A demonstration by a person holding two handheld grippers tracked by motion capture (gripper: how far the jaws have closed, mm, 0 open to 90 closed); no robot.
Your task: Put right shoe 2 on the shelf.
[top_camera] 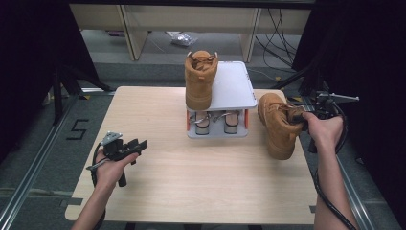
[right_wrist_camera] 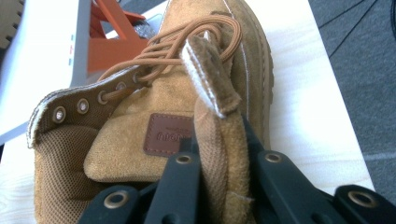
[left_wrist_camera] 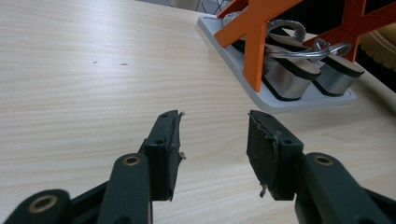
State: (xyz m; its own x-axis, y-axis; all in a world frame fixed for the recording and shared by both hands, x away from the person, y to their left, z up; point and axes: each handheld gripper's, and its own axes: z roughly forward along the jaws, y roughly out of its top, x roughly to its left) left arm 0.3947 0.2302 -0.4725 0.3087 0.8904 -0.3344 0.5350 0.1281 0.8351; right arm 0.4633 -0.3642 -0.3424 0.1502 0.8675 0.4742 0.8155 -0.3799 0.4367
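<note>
A tan suede boot [top_camera: 279, 125] lies tilted on the table's right side, next to a small grey shoe rack [top_camera: 233, 86]. My right gripper [top_camera: 300, 118] is shut on the boot's collar; in the right gripper view the collar edge [right_wrist_camera: 219, 154] is pinched between the black jaws, with the laces [right_wrist_camera: 173, 46] beyond. A second tan boot [top_camera: 200, 77] stands upright on the rack's top shelf, at its left. My left gripper [top_camera: 140, 145] hovers open over the table's left front; the left gripper view shows bare wood between its pads [left_wrist_camera: 264, 149].
The rack's lower shelf holds a pair of silver-heeled sandals [top_camera: 217, 121] behind orange struts [left_wrist_camera: 256, 37]. The wooden table [top_camera: 191, 187] has open room in the middle and front. Shelving legs and cables lie on the floor behind.
</note>
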